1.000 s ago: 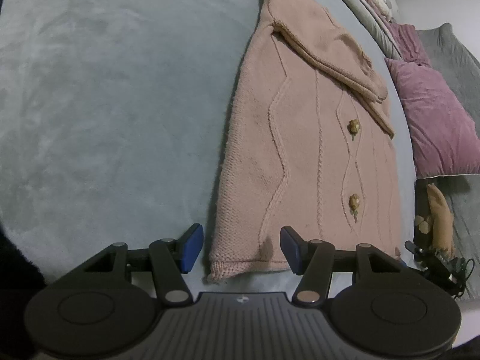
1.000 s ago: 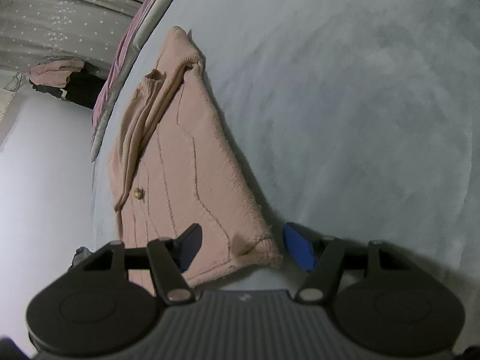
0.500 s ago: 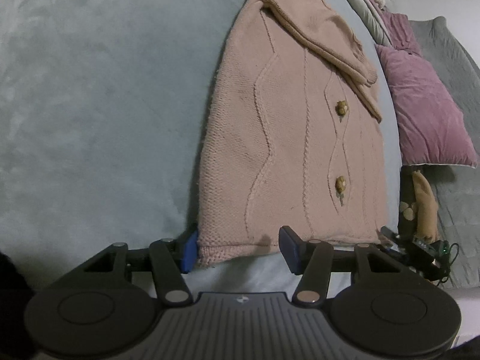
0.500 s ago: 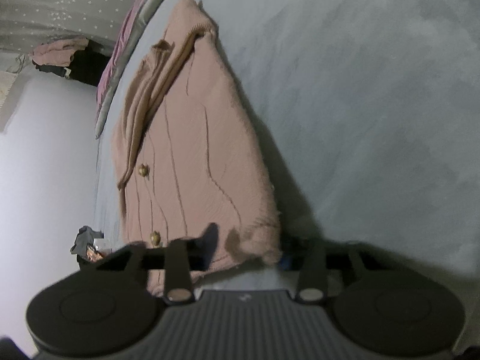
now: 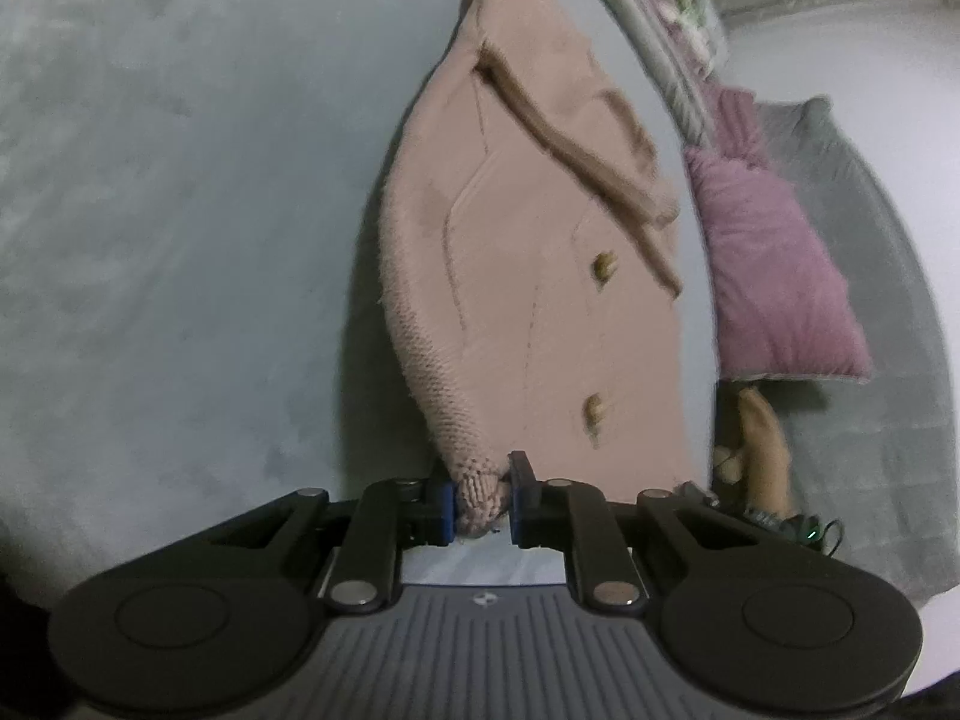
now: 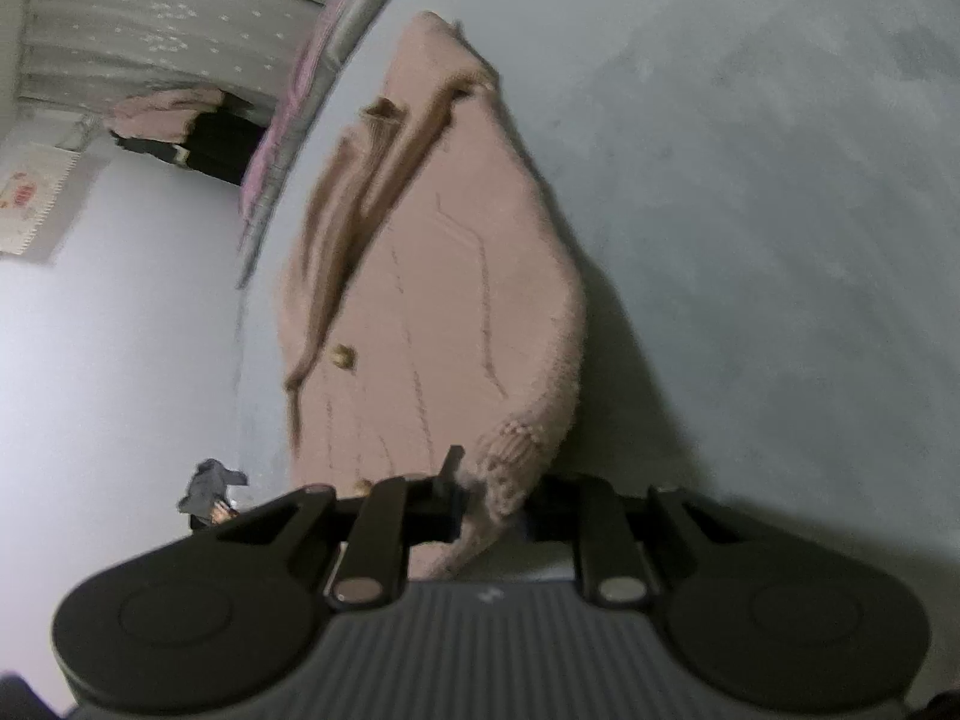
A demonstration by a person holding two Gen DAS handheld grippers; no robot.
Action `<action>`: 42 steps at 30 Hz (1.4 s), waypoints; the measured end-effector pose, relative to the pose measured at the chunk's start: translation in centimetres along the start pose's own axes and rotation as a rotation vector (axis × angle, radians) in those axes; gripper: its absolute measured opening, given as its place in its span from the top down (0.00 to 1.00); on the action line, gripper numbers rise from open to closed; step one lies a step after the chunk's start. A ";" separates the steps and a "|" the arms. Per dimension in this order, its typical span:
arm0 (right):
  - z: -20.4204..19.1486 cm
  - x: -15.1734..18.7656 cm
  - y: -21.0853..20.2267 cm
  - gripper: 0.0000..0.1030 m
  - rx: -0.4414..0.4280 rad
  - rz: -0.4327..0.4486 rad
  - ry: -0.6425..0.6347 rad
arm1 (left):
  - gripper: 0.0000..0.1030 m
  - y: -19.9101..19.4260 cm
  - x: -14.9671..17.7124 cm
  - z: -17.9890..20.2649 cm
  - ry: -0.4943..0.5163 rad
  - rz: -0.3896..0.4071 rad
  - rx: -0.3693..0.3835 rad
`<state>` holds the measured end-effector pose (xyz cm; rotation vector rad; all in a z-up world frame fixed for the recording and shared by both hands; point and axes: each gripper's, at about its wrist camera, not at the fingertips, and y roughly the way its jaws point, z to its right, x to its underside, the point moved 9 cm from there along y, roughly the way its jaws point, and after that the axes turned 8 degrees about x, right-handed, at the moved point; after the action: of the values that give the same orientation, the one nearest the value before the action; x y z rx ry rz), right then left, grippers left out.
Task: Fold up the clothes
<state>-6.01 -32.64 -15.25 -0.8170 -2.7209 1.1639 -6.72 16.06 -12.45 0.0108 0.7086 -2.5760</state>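
Observation:
A pink knitted cardigan (image 5: 528, 276) with brown buttons lies lengthwise on a grey-blue bed cover, one sleeve folded across its front. My left gripper (image 5: 480, 501) is shut on one bottom hem corner, which bulges between the blue pads. In the right wrist view the same cardigan (image 6: 444, 300) rises from the cover, and my right gripper (image 6: 495, 507) is shut on the other ribbed hem corner. Both held corners are lifted, so the near end hangs off the bed while the collar end stays down.
The grey-blue bed cover (image 5: 180, 240) spreads wide beside the cardigan. Purple pillows (image 5: 774, 276) and a grey blanket (image 5: 888, 312) lie past the bed edge, with a tan soft toy (image 5: 762, 444) below them. A pile of clothes (image 6: 180, 126) sits by a dotted curtain.
Both grippers went from open around the hem corners to shut on them. The hem end has lifted off the bed cover and the cardigan now tents upward.

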 end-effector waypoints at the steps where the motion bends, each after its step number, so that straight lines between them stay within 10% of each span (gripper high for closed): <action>1: -0.3 -0.2 -0.1 0.85 -0.009 0.011 -0.005 | 0.87 -0.2 -0.1 0.1 -0.002 0.016 0.005; 15: -4.6 -4.7 -0.6 0.86 -0.082 0.137 -0.011 | 0.87 -0.7 -5.9 4.2 0.013 0.189 0.096; 38: -4.4 -14.1 9.6 0.85 -0.002 0.205 0.104 | 0.83 7.8 -17.1 0.0 -0.085 0.307 -0.032; 42: -4.7 -15.0 10.0 0.68 -0.050 0.220 0.123 | 0.76 7.9 -17.7 -0.1 -0.095 0.302 0.003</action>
<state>12.53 -31.35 -16.68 -1.1783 -2.6218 1.0452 12.54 17.78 -14.06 -0.0035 0.6167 -2.2733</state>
